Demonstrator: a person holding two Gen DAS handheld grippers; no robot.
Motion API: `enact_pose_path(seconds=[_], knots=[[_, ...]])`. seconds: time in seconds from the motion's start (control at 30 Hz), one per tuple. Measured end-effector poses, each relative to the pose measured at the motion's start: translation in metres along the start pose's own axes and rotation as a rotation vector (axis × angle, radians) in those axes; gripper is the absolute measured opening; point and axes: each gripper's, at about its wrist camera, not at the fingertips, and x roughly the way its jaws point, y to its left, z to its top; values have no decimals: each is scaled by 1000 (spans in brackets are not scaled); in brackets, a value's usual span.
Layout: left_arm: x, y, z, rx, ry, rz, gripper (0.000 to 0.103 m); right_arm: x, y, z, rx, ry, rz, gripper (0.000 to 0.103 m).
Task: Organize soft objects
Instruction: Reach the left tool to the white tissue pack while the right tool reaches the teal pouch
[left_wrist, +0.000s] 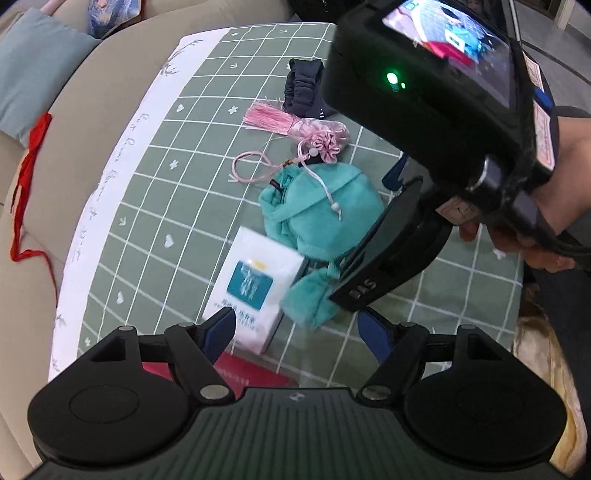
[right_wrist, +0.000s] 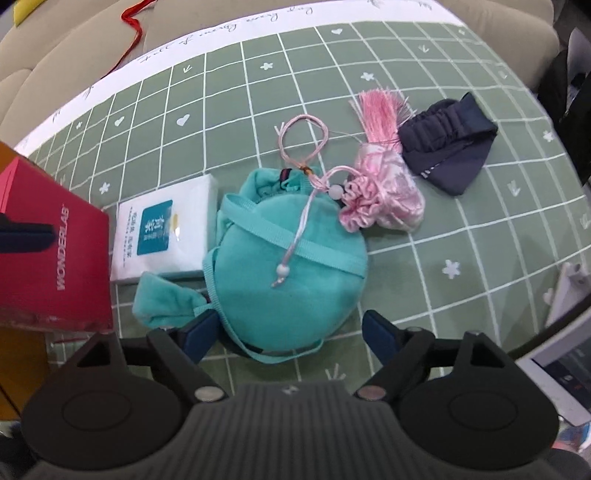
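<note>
**Soft things on a green grid cloth, both claws spread**

We look down on a table (right_wrist: 461, 206) covered with a sage-green cloth ruled in white squares, with small white hearts, flowers and arrows, and a white border band carrying cursive script. Beyond the cloth lie beige sofa cushions (right_wrist: 55, 48), a red ribbon (left_wrist: 27, 173) draped across them, and a pale blue pillow (left_wrist: 37, 74) at about 10 o'clock in the left wrist view.

We count one of each thing. One teal plush pouch (right_wrist: 288, 266) sits at the centre of the right wrist view, its strap looped around it and a loose teal flap at 8 o'clock. One pink satin sachet (right_wrist: 384, 195) with a tassel and cord lies touching the pouch at 1 o'clock, its beaded cord trailing over the pouch. One dark navy fabric piece (right_wrist: 447, 147) lies just beside the sachet, at 2 o'clock. One white tissue pack (right_wrist: 162, 236) with a teal label rests against the pouch at 9 o'clock. One red box (right_wrist: 51, 258) stands at the left edge.

Our left claw (left_wrist: 297, 332) is spread wide above the tissue pack, holding nothing. Our right claw (right_wrist: 288, 332) also stands spread, straddling the near edge of the pouch; whether its pads touch the plush we cannot tell. In the left wrist view the right claw appears as a black body held by a hand (left_wrist: 546, 206).
</note>
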Motion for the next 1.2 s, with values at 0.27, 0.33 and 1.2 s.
enact_pose_path(seconds=[0.27,0.33,1.2], knots=[[24,3,12,-18,53,-56,88,18,-4,12,27,-12,25,101],[30,2,13,-8,64,-58,88,17,-3,11,5,-34,13,98],[104,41,33,-14,212,-42,90,5,-43,4,-103,-4,78,85]])
